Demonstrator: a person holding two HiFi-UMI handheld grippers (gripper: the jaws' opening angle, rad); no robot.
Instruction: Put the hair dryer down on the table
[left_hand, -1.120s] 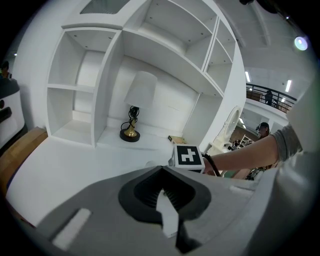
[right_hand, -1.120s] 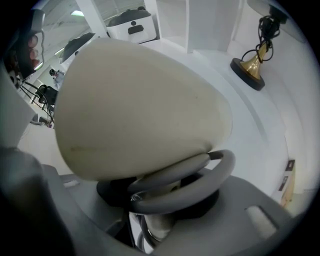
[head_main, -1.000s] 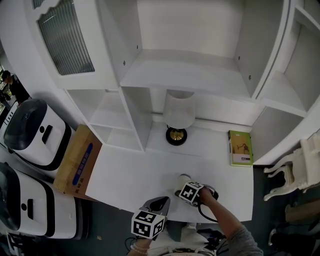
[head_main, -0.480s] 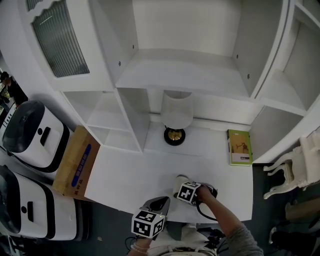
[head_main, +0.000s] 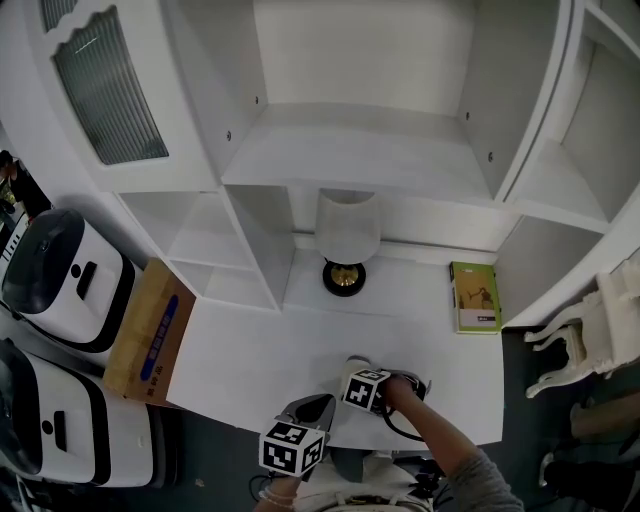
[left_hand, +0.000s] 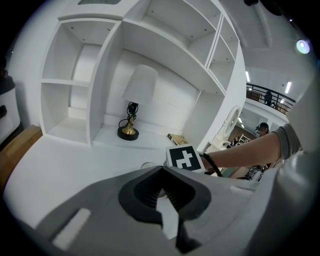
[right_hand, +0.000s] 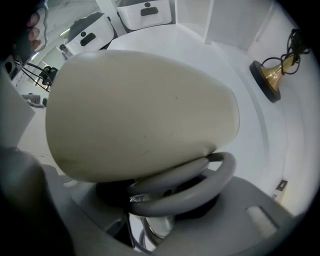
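Currently, the hair dryer (right_hand: 140, 115), judged rigid and slippery, is being clamped at its body by the right gripper (head_main: 356, 378) fingers; the left gripper (head_main: 322, 402) fingers are being held together, empty.

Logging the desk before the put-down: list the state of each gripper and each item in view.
hair dryer: gripped, not yet released.
right gripper: shut on the hair dryer, pointing down.
left gripper: shut, empty.
lamp: upright on the desk.
book: closed, lying flat.
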